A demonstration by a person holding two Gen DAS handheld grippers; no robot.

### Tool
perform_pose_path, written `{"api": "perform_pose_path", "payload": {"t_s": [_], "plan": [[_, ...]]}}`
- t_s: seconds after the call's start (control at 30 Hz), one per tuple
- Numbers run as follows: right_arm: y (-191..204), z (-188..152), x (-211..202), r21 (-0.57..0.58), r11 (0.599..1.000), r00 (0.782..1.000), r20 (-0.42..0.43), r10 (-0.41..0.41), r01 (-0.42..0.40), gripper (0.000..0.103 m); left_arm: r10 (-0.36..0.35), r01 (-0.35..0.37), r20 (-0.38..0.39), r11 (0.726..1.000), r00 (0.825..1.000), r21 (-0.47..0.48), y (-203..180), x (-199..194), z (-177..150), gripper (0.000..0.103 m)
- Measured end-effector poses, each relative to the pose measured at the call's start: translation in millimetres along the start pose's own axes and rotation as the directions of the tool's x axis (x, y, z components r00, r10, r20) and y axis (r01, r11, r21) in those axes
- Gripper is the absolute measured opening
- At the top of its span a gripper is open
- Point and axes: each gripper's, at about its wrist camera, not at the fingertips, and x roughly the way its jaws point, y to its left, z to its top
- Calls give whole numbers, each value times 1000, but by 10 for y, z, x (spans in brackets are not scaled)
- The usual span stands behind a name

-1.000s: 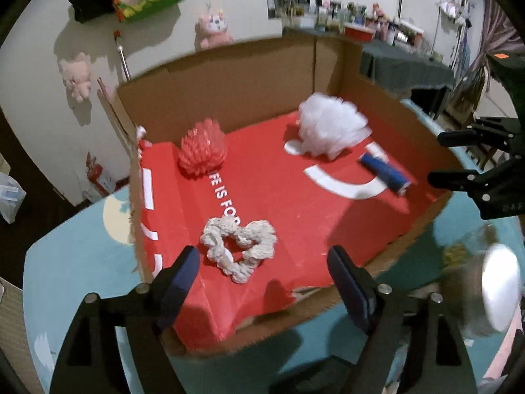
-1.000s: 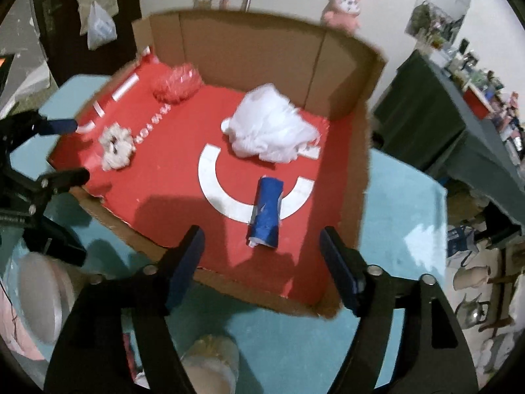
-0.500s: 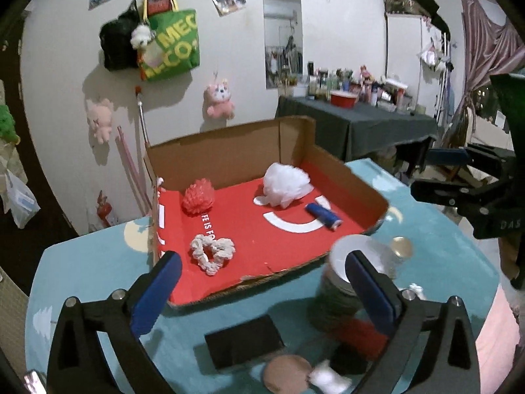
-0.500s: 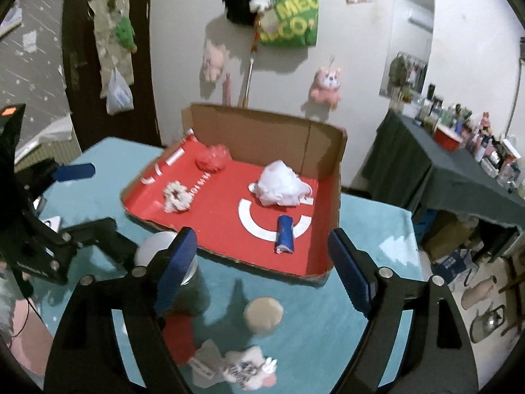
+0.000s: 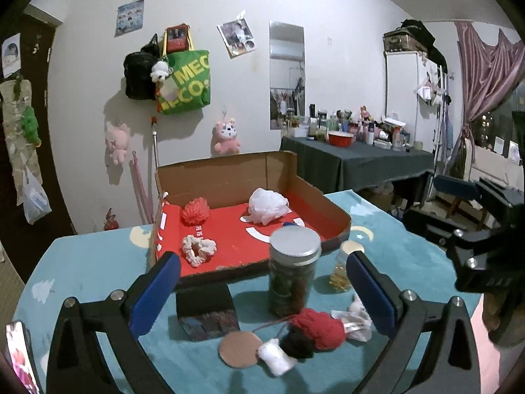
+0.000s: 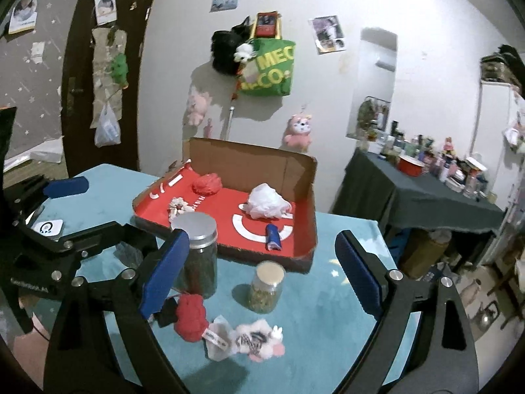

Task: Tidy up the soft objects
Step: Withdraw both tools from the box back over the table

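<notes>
An open cardboard box (image 5: 334, 216) with a red floor holds a red pompom (image 5: 196, 212), a white fluffy puff (image 5: 267, 205), a pale rope ring (image 5: 198, 250) and a blue roll (image 6: 273, 237). In front of it on the teal table lie a red yarn ball (image 5: 320, 328), a black tuft (image 5: 295, 344), a white tuft (image 5: 277, 358) and a small pink-white plush with a tag (image 6: 256, 341). My left gripper (image 5: 262, 259) is open and empty above these. My right gripper (image 6: 262, 236) is also open and empty, hovering to the right of the left one.
A tall jar with a metal lid (image 5: 293, 275) and a small jar (image 5: 343, 269) stand between the box and the soft items. A dark card (image 5: 205, 312), a brown disc (image 5: 239, 349) and a white device (image 6: 47, 228) lie on the table. A dark-clothed side table (image 5: 354, 161) stands behind.
Both grippers have drawn back and up from the box, staying open. The jars and loose soft items in front of the box have come into view.
</notes>
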Motion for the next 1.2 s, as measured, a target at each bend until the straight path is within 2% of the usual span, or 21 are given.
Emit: {"api": "perform_pose_path", "payload": {"t_s": [0.4,0.63,0.77,1.2], "plan": [[26,-531,-160,87,995,999,12,-42,41,92,20,-18,48,999,999,-40,-178,-177,-418,103],[65,-817,-169,115,991,997,21,-72,69,92,62,-58,73,997,995,-54,-213,-200,-672,103],[90,-974,-116,126,989,997,0,-80,79,92,64,-58,65,994,996,-89,-197,-164,-810,103],[113,-1408,170,183,981,991,-129,-45,68,92,99,-101,-31,992,995,-75,-184,61,-1190,103]]}}
